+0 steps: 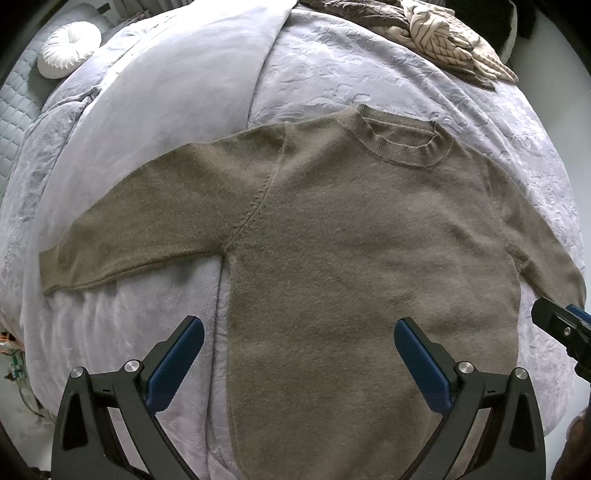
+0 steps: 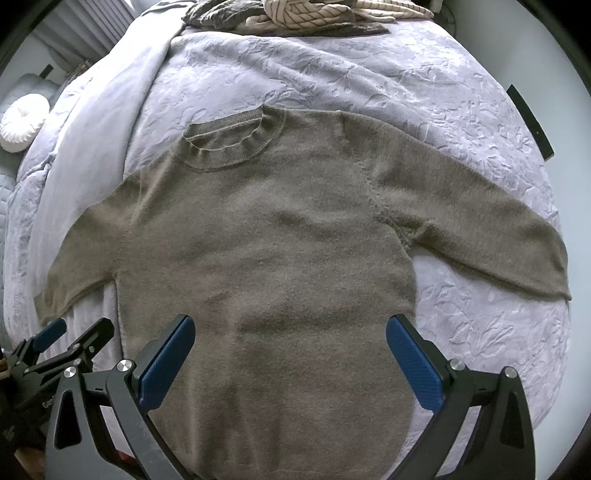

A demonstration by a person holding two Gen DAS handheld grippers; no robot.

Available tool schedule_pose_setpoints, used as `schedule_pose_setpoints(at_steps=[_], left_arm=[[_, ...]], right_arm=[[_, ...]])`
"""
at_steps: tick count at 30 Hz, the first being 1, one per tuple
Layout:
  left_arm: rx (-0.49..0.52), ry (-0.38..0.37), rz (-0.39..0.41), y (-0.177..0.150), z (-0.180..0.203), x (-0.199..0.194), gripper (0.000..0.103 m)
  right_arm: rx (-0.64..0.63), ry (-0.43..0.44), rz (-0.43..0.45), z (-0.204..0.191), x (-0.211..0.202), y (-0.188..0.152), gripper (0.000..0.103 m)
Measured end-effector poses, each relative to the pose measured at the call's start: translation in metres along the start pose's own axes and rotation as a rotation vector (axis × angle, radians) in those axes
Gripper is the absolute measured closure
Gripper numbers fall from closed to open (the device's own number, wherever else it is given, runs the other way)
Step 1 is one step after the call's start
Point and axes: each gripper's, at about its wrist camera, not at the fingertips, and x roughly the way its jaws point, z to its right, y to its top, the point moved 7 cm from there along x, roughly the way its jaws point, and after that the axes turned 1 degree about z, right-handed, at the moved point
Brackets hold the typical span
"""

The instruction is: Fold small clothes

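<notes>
Sweater (image 1: 332, 240), olive-brown knit, spread flat and face up on the bed (image 1: 155, 110). Long axis running straight away from both cameras: hem nearest, ribbed collar (image 1: 400, 142) pointing toward the far pile of clothes (image 1: 439, 33). Sleeves thrown out wide to either side. Left gripper (image 1: 299, 363) hovering above the lower body, jaws spread wide, nothing between them. Right gripper (image 2: 290, 360) likewise over the hem end, jaws wide apart and empty. Round white cushion (image 1: 68, 48) off to the far left.
</notes>
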Motion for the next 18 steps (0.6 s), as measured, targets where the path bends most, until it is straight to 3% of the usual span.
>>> schedule_pose_setpoints(at_steps=[18], left_arm=[[-0.007,0.000,-0.017,-0.003,-0.005,0.010,0.000]], right_arm=[[0.001,-0.005,-0.026,-0.003,0.013,-0.003,0.000]])
